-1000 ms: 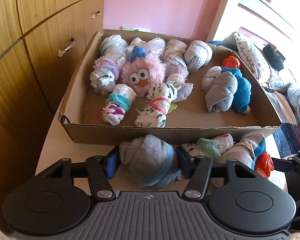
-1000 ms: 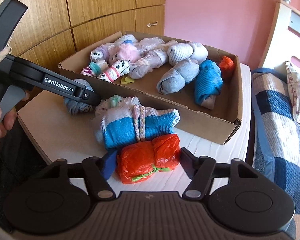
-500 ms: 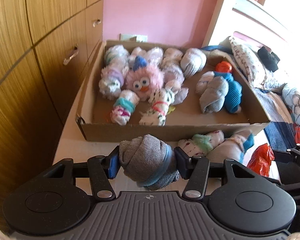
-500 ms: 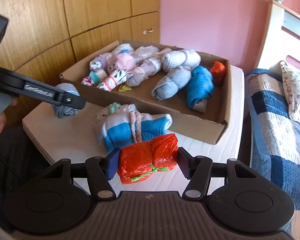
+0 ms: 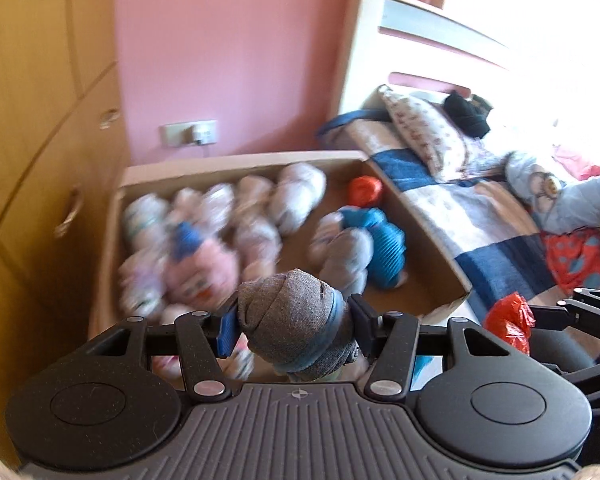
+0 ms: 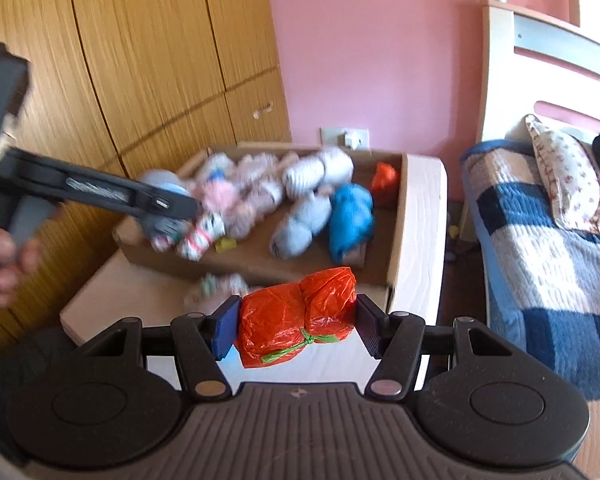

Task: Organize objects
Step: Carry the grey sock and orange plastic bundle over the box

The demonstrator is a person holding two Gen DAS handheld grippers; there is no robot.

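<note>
A white desk [image 6: 424, 216] stands between a wooden wardrobe [image 6: 140, 60] and a bed [image 6: 548, 216] against a pink wall [image 6: 372, 48] — it carries a cardboard box [image 6: 396, 240] of rolled bundles. The left gripper [image 5: 292, 322] clamps a grey sock roll [image 5: 292, 316] above the box; the right gripper [image 6: 296, 328] clamps an orange bundle [image 6: 296, 316] above the desk's near edge.

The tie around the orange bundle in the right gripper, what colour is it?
Green; the tie shows best in the right wrist view.
</note>
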